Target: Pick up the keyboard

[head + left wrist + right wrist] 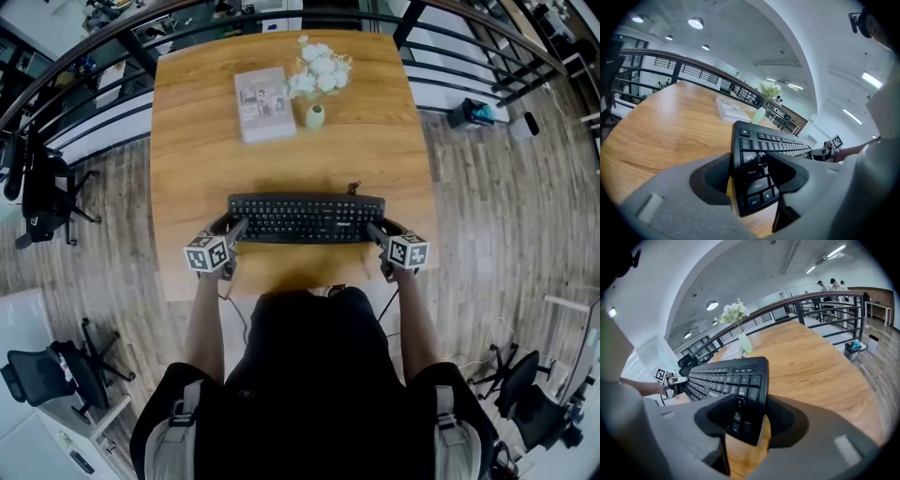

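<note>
A black keyboard hangs level just above the near part of the wooden table, held at both ends. My left gripper is shut on its left end. In the left gripper view the grey pads clamp the keyboard across its top and underside, at the left gripper. My right gripper is shut on the right end. The right gripper view shows the keyboard pinched the same way in the right gripper, its near corner raised off the wood.
A book lies at the table's far side, beside a small pale vase with white flowers. A black cable leaves the keyboard's back edge. A dark railing curves behind the table. Office chairs stand at left.
</note>
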